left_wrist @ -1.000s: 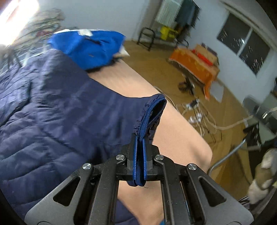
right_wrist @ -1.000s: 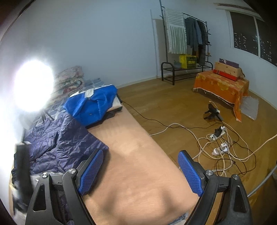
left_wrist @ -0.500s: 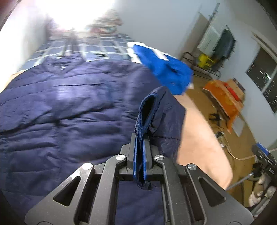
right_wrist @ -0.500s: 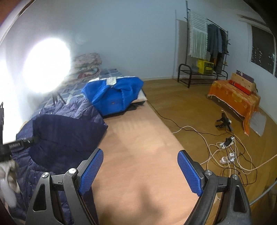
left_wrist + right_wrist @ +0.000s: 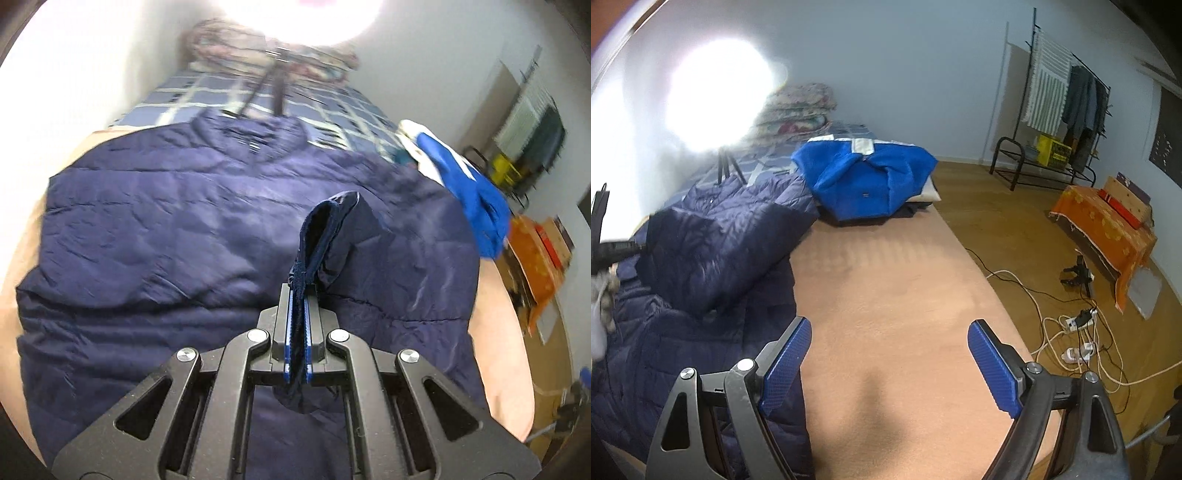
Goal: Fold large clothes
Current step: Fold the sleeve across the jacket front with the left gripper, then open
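Our left claw (image 5: 297,295) is clamped on the elastic cuff (image 5: 325,225) of the navy quilted puffer jacket (image 5: 166,240). Holding at the cuff lets the whole sleeve trail behind, so it can be carried across the jacket's body for a fold. The jacket lies spread on the bed's tan fleece cover (image 5: 905,288), collar towards the checked blanket (image 5: 221,99), flat enough to fold in place. Our right claw (image 5: 890,360) hangs above bare cover beside the jacket's edge, fingers wide apart, nothing between them; we judge it ready to take the hem. Folded bright blue fleece (image 5: 864,177) sits further up the bed, near the jacket.
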`<move>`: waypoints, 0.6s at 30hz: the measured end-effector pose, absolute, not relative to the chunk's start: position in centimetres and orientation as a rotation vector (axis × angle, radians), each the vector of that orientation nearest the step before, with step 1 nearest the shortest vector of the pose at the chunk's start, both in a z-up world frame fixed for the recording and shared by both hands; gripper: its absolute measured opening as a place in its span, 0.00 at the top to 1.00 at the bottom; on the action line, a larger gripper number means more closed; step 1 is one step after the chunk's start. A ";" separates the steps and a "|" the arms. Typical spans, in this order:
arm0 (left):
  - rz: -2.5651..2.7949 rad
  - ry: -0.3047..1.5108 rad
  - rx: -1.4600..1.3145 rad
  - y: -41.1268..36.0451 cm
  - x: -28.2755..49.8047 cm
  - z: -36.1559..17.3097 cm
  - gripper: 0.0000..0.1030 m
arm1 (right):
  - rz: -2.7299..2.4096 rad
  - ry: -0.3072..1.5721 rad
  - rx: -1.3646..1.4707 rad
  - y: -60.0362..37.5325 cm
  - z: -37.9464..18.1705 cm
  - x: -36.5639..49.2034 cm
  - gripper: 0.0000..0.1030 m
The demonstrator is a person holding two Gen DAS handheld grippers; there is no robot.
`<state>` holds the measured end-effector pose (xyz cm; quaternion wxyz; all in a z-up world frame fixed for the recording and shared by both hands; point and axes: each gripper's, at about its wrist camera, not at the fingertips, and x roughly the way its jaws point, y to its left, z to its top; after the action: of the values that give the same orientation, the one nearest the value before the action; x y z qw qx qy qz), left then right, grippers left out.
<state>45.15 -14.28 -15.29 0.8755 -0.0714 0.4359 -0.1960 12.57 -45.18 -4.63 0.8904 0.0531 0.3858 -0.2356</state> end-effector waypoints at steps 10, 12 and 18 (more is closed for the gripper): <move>-0.213 0.895 -0.213 -7.3 52.2 -17.2 0.98 | -0.455 0.839 0.054 -43.4 -5.7 14.1 0.15; -0.193 0.897 -0.230 -6.1 53.1 -17.7 0.98 | -0.455 0.844 0.048 -43.2 -5.9 14.3 0.15; -0.133 0.893 -0.285 -3.0 55.7 -18.6 0.98 | -0.439 0.865 0.047 -43.0 -6.6 15.2 0.15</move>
<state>55.73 -3.03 -18.62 0.8900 -0.1370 0.4302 -0.0642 15.20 -42.97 -6.56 0.8844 0.0225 0.4156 -0.2110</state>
